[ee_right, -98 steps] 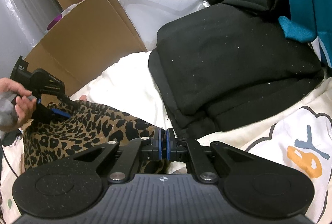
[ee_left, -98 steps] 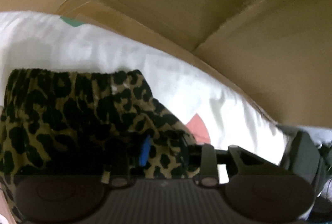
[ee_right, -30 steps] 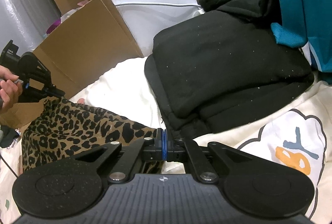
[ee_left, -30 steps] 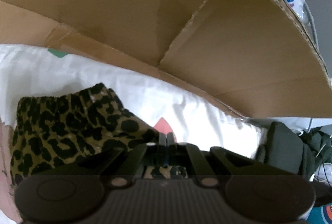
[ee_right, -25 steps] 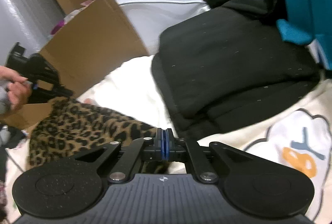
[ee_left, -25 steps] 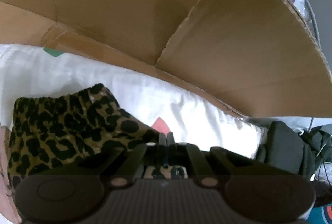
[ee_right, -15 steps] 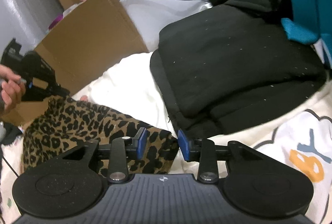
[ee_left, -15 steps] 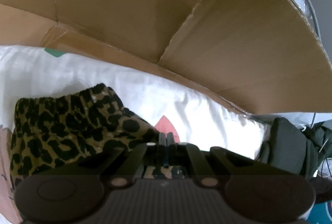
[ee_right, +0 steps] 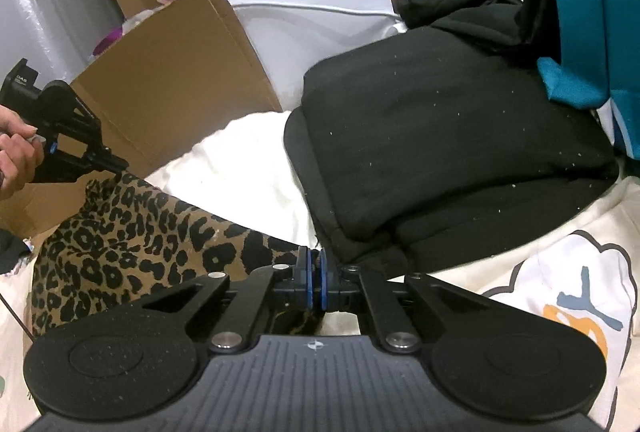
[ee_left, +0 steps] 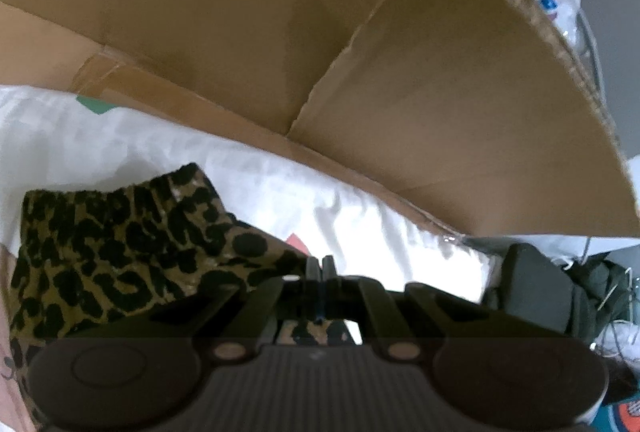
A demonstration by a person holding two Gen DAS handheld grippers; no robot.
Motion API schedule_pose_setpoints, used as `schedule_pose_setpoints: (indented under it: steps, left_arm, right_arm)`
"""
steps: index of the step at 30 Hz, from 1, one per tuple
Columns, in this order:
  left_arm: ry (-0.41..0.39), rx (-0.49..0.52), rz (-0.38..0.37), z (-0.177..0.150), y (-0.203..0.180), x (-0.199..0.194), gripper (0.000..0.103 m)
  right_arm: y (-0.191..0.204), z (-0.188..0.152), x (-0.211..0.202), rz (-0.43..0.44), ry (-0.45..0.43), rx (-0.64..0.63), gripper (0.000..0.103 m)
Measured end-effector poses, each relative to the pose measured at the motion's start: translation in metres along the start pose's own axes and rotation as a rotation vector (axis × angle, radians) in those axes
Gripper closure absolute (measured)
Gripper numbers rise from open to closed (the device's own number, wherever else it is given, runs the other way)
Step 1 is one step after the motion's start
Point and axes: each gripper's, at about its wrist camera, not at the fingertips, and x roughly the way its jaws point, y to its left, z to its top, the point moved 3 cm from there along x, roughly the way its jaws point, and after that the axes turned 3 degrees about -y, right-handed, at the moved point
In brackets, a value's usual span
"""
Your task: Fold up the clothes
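Note:
A leopard-print garment (ee_right: 132, 244) lies folded on the white printed bedsheet (ee_right: 248, 167). In the left wrist view the garment (ee_left: 120, 244) fills the lower left. My left gripper (ee_left: 320, 266) is shut on one corner of it; from the right wrist view the left gripper (ee_right: 116, 164) pinches the far left corner, held by a hand. My right gripper (ee_right: 313, 272) is shut on the near right edge of the garment, with fabric showing between the blue pads.
A folded black garment (ee_right: 440, 151) lies to the right on the bed, with more dark clothes behind. A teal jersey (ee_right: 592, 11) hangs at the far right. A brown cardboard box (ee_left: 320, 51) stands along the bed's left side.
My right gripper opened half a second ago and has shut again on the garment's edge. The left gripper stays shut on its corner, barely moved.

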Motion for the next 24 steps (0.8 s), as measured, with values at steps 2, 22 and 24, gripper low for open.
schedule_pose_setpoints:
  steps: [2,22,24]
  left_arm:
    - [0.002,-0.008,0.003,-0.001,0.003,0.01,0.103]
    - [0.009,0.234,-0.018,0.021,0.017,-0.028,0.064]
    - [0.023,0.28,0.01,0.019,0.022,-0.03,0.065]
  right_arm:
    - [-0.001,-0.001,0.004,-0.011,0.01,-0.007,0.101]
    - [0.011,0.021,-0.017,-0.03,-0.029,-0.025,0.095]
    - [0.018,0.022,-0.016,0.005,-0.026,-0.019,0.095]
